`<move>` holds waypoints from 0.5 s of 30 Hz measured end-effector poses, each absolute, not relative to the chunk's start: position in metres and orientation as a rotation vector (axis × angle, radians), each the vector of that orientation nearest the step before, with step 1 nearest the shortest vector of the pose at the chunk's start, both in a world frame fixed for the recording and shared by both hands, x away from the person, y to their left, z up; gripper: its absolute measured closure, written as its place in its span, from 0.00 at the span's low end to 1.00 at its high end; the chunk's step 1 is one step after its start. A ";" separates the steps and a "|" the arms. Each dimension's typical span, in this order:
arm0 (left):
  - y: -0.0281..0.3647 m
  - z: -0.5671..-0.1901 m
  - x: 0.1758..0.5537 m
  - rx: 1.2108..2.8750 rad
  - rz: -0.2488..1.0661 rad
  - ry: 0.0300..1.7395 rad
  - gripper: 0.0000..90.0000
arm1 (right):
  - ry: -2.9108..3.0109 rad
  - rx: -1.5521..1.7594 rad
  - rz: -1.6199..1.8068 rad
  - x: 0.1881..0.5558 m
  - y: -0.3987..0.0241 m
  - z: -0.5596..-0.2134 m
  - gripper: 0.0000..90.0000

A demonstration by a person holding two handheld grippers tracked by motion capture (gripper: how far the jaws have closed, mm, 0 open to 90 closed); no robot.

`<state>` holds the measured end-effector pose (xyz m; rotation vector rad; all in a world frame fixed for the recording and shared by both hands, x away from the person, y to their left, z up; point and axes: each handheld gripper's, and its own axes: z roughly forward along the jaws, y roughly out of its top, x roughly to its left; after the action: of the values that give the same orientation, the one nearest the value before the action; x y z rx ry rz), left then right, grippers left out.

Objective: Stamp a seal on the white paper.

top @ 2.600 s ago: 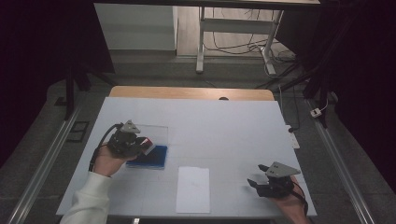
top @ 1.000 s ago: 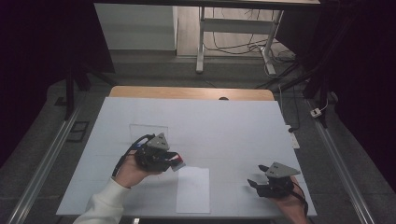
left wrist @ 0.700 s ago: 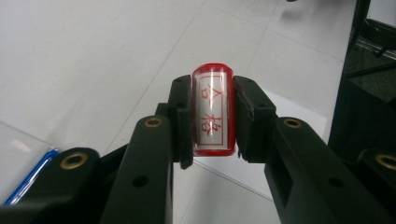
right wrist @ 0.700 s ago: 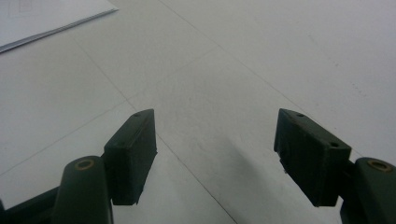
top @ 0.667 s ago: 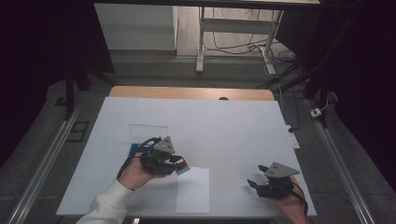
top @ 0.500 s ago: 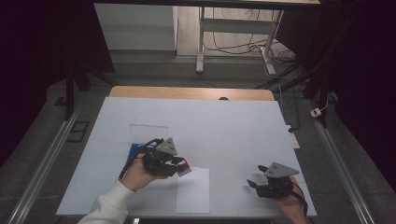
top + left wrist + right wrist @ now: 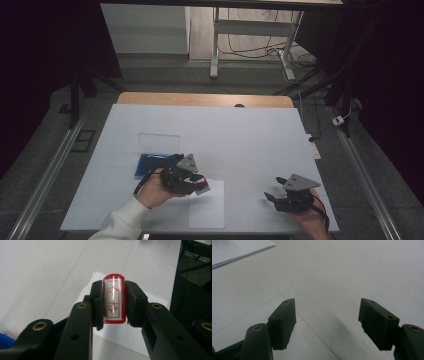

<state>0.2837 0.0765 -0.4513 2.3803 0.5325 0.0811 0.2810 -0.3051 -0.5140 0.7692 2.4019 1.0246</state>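
Left tongs (image 7: 113, 305) tight around red stamp (image 7: 114, 299).

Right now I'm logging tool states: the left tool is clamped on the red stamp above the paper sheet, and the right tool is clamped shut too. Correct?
Not quite. The right tool stands open with nothing between its jaws, as the right gripper view shows. The left tool is indeed clamped on the red stamp above the paper sheet.

My left tongs (image 7: 200, 186) hang over the near-left part of the bench (image 7: 240, 135), with the stamp (image 7: 114, 299) between them, above the far left corner of the paper sheet (image 7: 207, 205). The ink pad box (image 7: 150, 164) lies behind them, to the left. My right tongs (image 7: 274, 194) sit well right of the sheet.
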 end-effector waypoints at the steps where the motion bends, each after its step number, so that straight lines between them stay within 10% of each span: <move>1: 0.075 -0.452 0.283 2.384 0.081 0.530 0.78 | 2.402 0.768 1.025 0.281 -0.305 -0.514 0.33; 15: 0.061 -0.465 0.282 2.441 0.065 0.514 0.78 | 2.403 0.767 1.026 0.281 -0.305 -0.514 0.33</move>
<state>0.2824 0.0614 -0.4648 2.4411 0.5139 0.0654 0.2806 -0.3054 -0.5136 0.7665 2.4032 1.0265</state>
